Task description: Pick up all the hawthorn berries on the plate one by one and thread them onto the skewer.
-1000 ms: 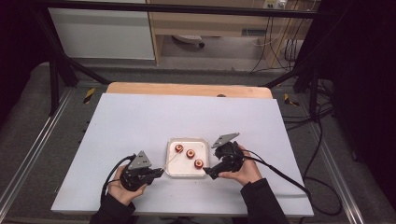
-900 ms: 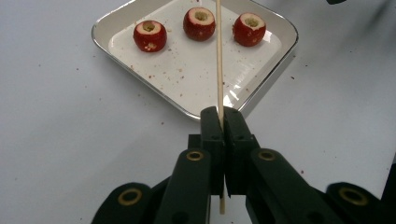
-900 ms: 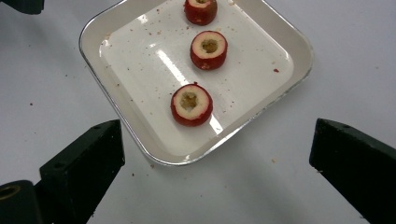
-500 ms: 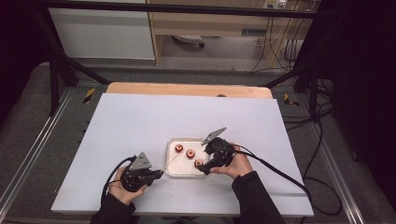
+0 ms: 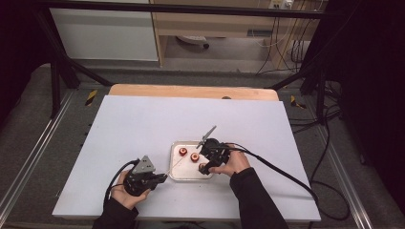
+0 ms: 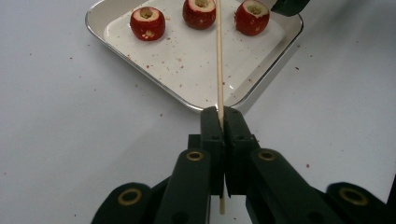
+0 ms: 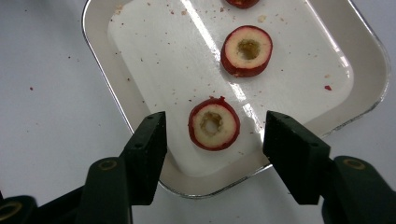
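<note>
A small metal tray lies on the white table near the front. Three red cored fruit pieces sit in it. My left gripper is shut on a thin wooden skewer that points over the tray's near rim towards the fruits. In the high view it rests left of the tray. My right gripper hangs open above the tray, tipped downward, with one cored fruit between its jaws and not touched. A second fruit lies beyond.
The white table has wide free room left, right and behind the tray. Red crumbs speckle the tray floor and the table around it. Cables trail from both grippers, the right one looping off the table's right side.
My right gripper has moved from beside the tray's right edge to above it and tipped downward over a fruit. The left gripper with the skewer has hardly moved.
</note>
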Tool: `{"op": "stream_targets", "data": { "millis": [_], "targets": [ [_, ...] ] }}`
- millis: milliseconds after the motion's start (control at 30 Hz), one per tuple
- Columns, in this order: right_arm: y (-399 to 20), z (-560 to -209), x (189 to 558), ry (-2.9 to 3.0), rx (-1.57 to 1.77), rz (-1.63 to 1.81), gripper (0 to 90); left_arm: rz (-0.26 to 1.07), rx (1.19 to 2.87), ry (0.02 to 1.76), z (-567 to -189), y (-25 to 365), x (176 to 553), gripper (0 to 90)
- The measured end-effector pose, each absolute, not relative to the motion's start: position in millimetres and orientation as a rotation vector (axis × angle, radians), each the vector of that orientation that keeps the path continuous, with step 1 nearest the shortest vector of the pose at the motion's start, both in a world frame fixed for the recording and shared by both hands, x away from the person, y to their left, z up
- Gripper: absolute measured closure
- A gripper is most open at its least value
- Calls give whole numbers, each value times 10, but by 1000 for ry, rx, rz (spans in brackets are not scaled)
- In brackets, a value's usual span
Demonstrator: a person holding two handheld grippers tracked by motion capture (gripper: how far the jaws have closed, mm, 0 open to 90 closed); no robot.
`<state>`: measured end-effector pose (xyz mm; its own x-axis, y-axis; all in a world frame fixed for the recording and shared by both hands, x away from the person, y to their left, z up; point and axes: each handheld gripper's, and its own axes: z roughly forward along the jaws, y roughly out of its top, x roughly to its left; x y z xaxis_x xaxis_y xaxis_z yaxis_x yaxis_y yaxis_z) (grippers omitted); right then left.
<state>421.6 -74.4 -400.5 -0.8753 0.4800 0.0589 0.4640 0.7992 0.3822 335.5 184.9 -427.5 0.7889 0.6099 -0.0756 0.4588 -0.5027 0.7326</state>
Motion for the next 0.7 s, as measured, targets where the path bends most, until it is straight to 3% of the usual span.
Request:
{"op": "stream_targets", "data": {
  "millis": [700],
  "targets": [
    [-685, -4118, 4342, 3015, 809, 555, 602, 244, 2194, 786, -4282, 1840, 3362, 879]
  ]
}}
